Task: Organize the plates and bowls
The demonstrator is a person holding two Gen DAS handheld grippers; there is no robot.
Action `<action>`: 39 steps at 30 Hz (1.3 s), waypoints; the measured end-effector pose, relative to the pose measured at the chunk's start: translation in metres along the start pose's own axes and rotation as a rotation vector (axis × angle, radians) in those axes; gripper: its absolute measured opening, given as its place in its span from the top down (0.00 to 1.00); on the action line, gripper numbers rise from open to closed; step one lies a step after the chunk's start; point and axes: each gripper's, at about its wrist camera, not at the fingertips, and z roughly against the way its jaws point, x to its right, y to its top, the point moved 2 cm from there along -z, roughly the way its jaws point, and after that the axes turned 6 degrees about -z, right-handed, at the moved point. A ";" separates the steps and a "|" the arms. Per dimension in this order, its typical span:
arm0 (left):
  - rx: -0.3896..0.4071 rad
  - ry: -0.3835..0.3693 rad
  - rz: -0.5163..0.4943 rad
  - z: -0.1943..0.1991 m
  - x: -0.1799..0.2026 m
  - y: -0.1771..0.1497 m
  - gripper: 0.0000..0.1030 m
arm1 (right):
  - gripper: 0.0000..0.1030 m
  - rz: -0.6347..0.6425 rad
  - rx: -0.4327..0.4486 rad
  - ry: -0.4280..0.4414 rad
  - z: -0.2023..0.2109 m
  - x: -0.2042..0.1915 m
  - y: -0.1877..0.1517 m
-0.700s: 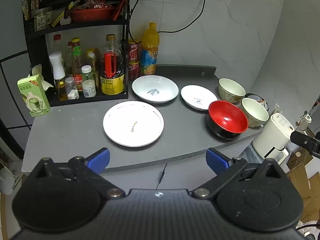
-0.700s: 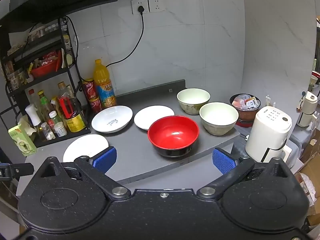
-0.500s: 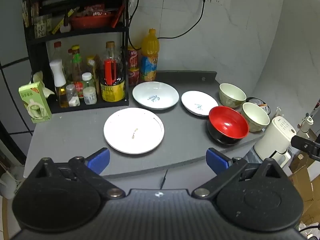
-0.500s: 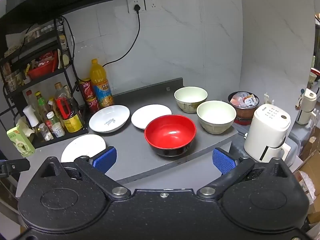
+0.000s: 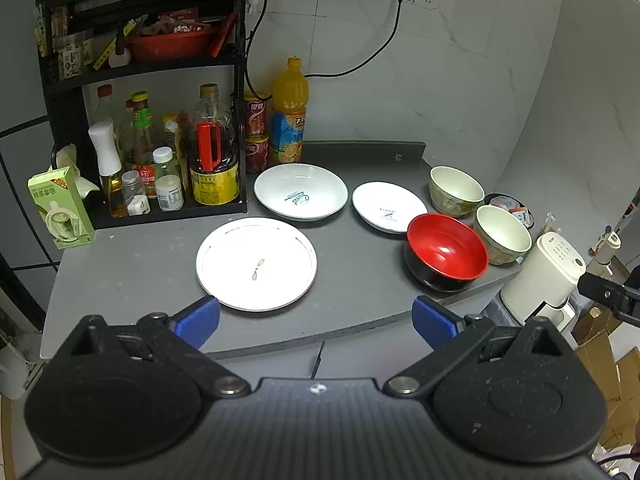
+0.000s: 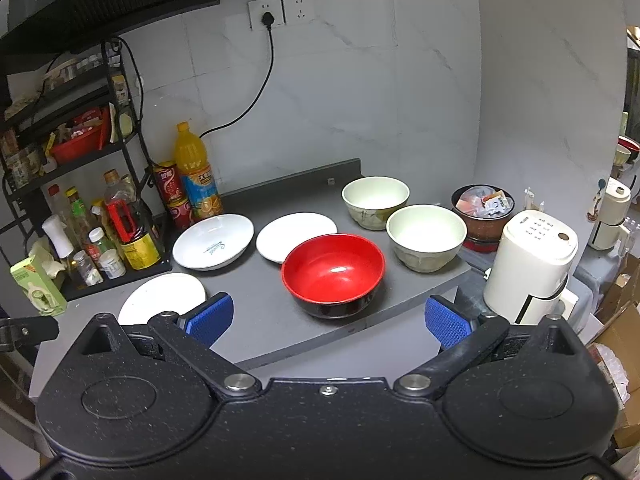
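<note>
Six pieces lie separate and unstacked on the grey countertop (image 5: 352, 280): a large flat white plate (image 5: 256, 264) at the front, a deep white dish with script lettering (image 5: 300, 192) and a small white plate (image 5: 389, 207) behind it, a red-lined black bowl (image 6: 333, 274) near the front edge, and two cream ceramic bowls (image 6: 375, 200) (image 6: 426, 236) behind that. The left gripper (image 5: 316, 320) and right gripper (image 6: 326, 318) both hang short of the counter, jaws spread wide, holding nothing. Judgement: no stacking has begun. Recommended: right gripper descends over the red bowl's near rim, one finger inside, closing firmly; avoid the white appliance (image 6: 530, 264) alongside.
</note>
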 end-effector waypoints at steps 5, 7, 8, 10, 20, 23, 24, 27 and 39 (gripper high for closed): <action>-0.012 -0.009 0.005 -0.001 0.001 0.001 0.01 | 0.00 0.022 -0.003 0.008 0.000 -0.003 -0.001; -0.014 -0.014 0.003 -0.001 0.001 0.003 0.01 | 0.00 0.020 -0.008 0.010 -0.001 -0.002 -0.001; -0.015 -0.015 0.002 -0.001 0.002 0.003 0.01 | 0.00 0.019 -0.010 0.011 -0.002 -0.002 -0.001; -0.021 -0.012 0.005 -0.003 0.003 0.003 0.01 | 0.00 0.025 -0.014 0.009 -0.003 -0.002 0.000; -0.035 -0.012 -0.001 -0.010 0.004 0.009 0.01 | 0.00 0.018 -0.021 0.003 -0.010 -0.002 0.002; -0.033 -0.010 -0.004 -0.012 0.002 0.011 0.01 | 0.00 0.017 -0.024 0.007 -0.013 -0.002 0.005; -0.036 -0.009 -0.002 -0.014 0.001 0.013 0.01 | 0.00 0.020 -0.024 0.005 -0.014 -0.002 0.005; -0.042 -0.011 0.000 -0.017 -0.002 0.014 0.01 | 0.00 0.022 -0.028 0.005 -0.015 -0.003 0.006; -0.044 -0.003 -0.025 -0.028 -0.005 0.021 0.01 | 0.00 0.023 -0.028 0.009 -0.027 0.001 0.010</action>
